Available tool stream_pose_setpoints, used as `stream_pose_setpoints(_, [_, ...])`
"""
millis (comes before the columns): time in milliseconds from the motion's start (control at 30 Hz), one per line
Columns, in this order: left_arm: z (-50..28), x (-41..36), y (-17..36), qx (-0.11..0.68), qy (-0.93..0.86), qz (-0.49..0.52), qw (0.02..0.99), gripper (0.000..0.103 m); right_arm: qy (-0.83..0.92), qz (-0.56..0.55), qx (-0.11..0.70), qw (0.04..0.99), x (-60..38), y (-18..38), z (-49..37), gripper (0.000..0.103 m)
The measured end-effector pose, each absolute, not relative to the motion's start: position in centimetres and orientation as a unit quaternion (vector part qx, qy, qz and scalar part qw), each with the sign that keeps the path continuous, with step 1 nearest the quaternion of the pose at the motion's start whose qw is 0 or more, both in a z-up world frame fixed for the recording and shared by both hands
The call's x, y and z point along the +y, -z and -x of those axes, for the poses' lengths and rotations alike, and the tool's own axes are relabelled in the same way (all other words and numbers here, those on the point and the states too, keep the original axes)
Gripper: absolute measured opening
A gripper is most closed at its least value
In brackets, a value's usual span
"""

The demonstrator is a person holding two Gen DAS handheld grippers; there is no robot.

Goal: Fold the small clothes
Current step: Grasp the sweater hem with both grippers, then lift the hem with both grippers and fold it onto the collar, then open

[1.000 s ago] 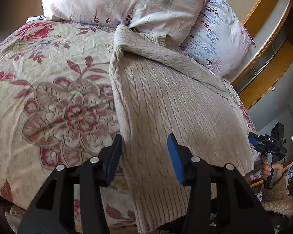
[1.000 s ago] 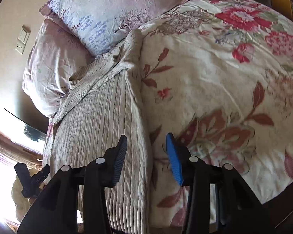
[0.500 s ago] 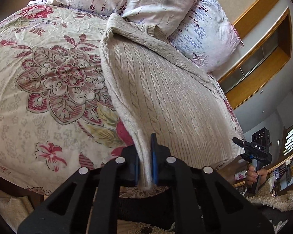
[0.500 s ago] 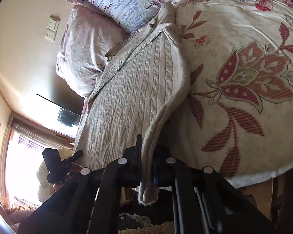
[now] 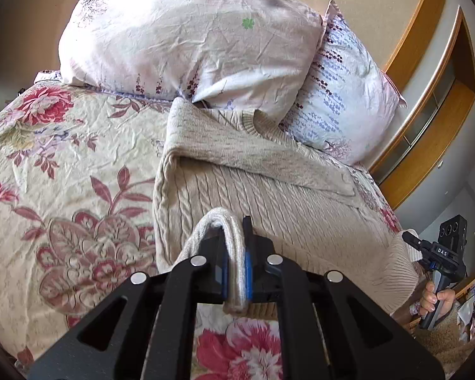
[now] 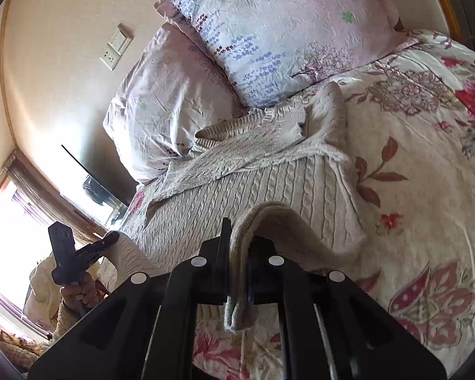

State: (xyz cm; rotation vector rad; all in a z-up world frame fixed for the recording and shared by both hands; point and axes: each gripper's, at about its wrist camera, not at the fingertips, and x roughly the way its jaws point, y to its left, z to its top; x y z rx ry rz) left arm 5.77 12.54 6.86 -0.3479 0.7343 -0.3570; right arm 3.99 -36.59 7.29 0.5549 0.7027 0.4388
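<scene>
1. A cream cable-knit sweater [image 5: 269, 209] lies on a bed with a crinkled floral bedspread [image 5: 63, 190], its ribbed neckline at twelve o'clock against the pillows.
2. A plain-knit sleeve [image 5: 253, 155] is folded slantwise across the sweater's chest.
3. The left tongs [image 5: 236, 272] are closed tight on the sweater's lower hem, which humps up in a soft loop between the blue pads.
4. The right tongs [image 6: 239, 272] are likewise clamped on a thick fold of hem, lifted off the bedspread, with a loose end hanging toward six o'clock.
5. Two wrinkled pillows [image 5: 190, 38] with small flower prints lean at twelve o'clock.
6. A wooden shelf unit [image 5: 433, 95] curves at two o'clock.
</scene>
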Motion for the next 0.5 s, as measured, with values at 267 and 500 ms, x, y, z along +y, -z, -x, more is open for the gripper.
stream_pose_setpoints(267, [-10.5,12.5,-8.0,0.341,0.141,0.183,0.911,0.007,-0.199,-0.248,0.313,0.895,-36.6,-9.2,-7.3,0.008])
stream_pose_setpoints(500, [-12.9,12.8,-8.3,0.334,0.125,0.200,0.912,0.007,-0.182,-0.242,0.290,0.908,-37.4,-10.1,-8.8,0.008])
